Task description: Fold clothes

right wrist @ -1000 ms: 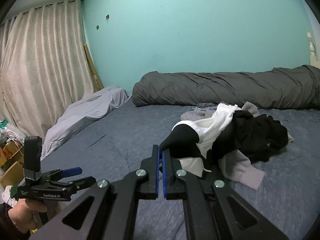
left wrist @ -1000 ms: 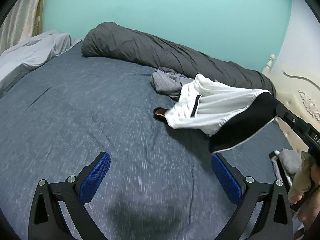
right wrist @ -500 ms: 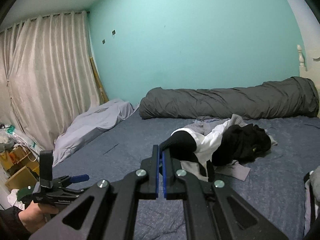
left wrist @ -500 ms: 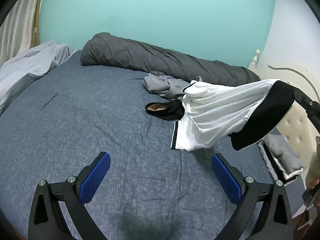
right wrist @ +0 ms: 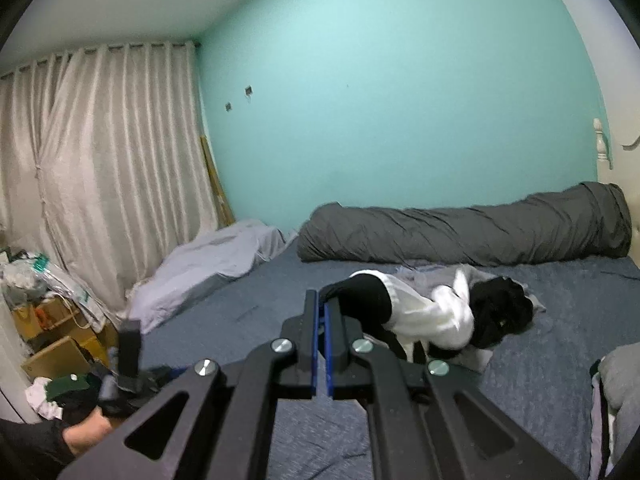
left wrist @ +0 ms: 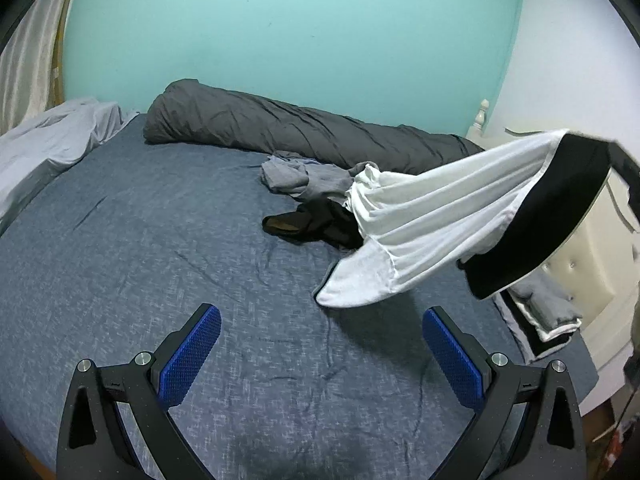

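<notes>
A white garment with a black band (left wrist: 432, 216) hangs stretched above the blue bed (left wrist: 160, 240); its lower end still touches the sheet. My right gripper (right wrist: 321, 300) is shut on the black band of the white garment (right wrist: 424, 312). That gripper enters the left wrist view at the far right edge (left wrist: 624, 164). My left gripper (left wrist: 320, 344) is open, low over the bed, with nothing between its blue pads (left wrist: 192, 356). A black garment (left wrist: 316, 224) and a grey garment (left wrist: 304, 178) lie behind the white one.
A rolled dark grey duvet (left wrist: 304, 136) lies along the teal wall. A pale grey sheet (left wrist: 48, 144) is heaped at the left. Folded clothes (left wrist: 548, 312) sit at the bed's right edge by a cream headboard (left wrist: 600, 248). Curtains and boxes (right wrist: 60, 320) stand beyond the bed.
The right gripper has lifted and pulled the white garment up and to the right, off the clothes pile. The black garment beneath is uncovered. The left gripper stays open.
</notes>
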Motion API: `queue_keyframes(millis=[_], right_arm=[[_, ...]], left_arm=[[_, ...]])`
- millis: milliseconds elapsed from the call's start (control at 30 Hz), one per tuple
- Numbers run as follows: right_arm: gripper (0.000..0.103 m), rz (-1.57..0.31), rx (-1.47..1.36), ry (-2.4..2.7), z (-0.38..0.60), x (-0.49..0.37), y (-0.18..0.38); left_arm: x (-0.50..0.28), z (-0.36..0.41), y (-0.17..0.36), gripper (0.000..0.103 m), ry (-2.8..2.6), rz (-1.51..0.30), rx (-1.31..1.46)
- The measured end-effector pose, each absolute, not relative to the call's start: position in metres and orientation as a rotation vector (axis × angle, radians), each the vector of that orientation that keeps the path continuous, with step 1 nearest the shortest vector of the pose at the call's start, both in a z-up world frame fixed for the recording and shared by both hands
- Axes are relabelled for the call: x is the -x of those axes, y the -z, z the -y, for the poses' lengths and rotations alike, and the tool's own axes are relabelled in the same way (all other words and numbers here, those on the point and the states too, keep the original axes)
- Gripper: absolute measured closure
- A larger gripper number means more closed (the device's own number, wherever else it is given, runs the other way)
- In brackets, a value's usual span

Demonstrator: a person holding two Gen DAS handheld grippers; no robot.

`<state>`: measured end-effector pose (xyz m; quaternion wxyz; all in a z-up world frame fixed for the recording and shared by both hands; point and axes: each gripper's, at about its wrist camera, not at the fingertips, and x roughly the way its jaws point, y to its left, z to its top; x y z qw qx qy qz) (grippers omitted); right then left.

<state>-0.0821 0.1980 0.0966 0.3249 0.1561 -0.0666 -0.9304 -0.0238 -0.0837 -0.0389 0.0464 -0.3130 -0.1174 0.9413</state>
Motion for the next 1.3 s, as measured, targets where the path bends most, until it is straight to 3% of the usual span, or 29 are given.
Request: queue_keyframes(millis=[333,667,1200,1300], right_arm=[[0.101,0.142,-0.396,2.324,-0.152,0.070,-0.117],[0.101,0.123,-0.675,2.310,-0.133,0.107,-0.039],[0.097,0.120,-1.055,2.342,-0.131,0.185,0.075],[0.087,0.123,-1.186,2.352,-0.145,0.204,0.104]], left_arm=[[0.005,0.095,0.030,0.000,-2.882,0.358,0.941],[0.006,0.097,0.044,0.000,-2.846,0.353,0.993],[0.038,0.078,0.111,0.000,-2.731,0.336,1.196],[0.045,0.076,0.126,0.000,-2.709,0.335,1.239]])
